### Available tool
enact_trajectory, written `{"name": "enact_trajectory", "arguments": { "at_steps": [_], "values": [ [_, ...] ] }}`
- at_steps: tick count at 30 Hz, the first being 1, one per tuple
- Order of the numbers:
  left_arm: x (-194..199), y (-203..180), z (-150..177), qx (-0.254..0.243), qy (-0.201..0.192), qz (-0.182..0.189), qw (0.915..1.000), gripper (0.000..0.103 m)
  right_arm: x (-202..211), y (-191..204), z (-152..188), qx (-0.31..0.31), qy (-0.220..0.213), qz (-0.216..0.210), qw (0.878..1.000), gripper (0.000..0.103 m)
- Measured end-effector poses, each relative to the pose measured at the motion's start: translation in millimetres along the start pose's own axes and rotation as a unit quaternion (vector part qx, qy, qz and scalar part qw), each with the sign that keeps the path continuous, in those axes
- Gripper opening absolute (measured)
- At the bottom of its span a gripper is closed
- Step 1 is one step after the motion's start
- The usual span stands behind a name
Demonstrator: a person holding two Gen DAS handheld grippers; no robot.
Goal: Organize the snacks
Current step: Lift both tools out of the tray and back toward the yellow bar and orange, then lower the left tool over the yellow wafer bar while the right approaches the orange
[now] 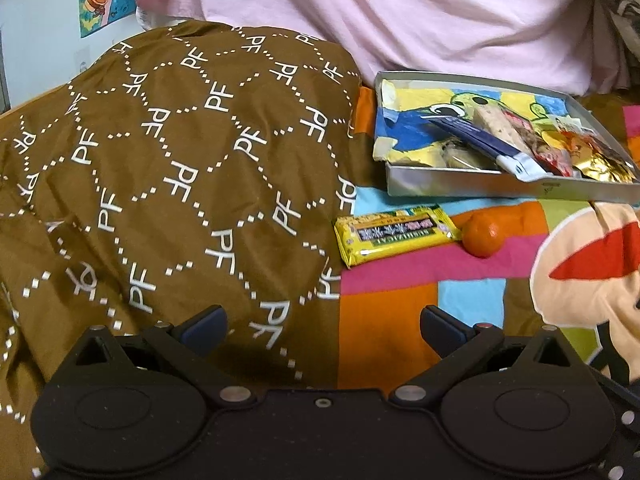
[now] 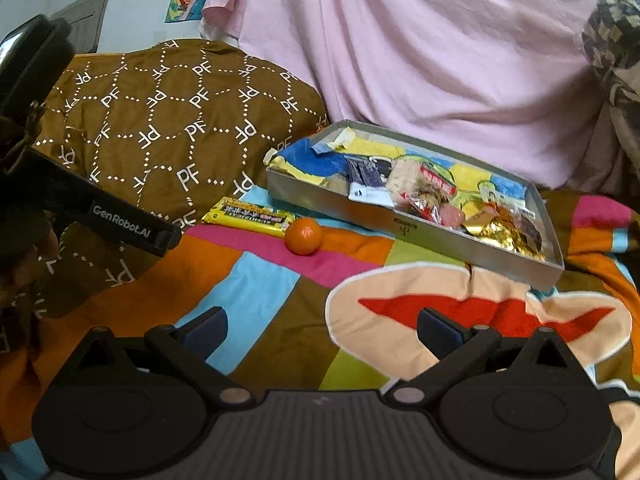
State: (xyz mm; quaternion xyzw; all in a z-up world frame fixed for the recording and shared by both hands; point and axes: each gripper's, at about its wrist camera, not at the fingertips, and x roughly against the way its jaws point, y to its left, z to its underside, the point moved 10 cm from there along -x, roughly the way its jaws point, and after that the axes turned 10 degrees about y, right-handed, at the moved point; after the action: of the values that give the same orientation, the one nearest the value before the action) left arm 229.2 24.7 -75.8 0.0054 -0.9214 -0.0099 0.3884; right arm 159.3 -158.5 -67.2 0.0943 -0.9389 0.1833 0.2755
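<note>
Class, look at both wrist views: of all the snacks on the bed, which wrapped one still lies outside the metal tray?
The yellow wrapped bar, lying flat on the bedspread beside the small orange fruit. The other wrapped snacks all sit inside the metal tray.

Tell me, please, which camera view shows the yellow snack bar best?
The left wrist view: the yellow snack bar lies large and whole there, its printed label facing the camera. In the right wrist view it appears smaller and flatter, with the orange covering its right end.
</note>
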Motion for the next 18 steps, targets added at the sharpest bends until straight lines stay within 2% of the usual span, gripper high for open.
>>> {"name": "enact_trajectory", "arguments": {
  "at_steps": [4, 11, 18],
  "values": [
    [-4.9, -1.6, -10.0, -0.001, -0.002, -0.004, 1.0000, 0.102, -6.9, -4.2, -7.3, 0.007, -0.018, 0.010, 1.000, 0.103],
    [-10.8, -6.2, -27.8, -0.036, -0.005, -0.017, 0.9992, 0.102, -16.4, -13.8, -17.0, -0.011, -0.045, 0.014, 0.999, 0.103],
    [-14.2, -13.6, -41.6, -0.095, -0.017, -0.027, 0.9950, 0.102, -31.8, -14.1, -23.4, -0.011, -0.057, 0.013, 0.998, 0.103]
  ]
}}
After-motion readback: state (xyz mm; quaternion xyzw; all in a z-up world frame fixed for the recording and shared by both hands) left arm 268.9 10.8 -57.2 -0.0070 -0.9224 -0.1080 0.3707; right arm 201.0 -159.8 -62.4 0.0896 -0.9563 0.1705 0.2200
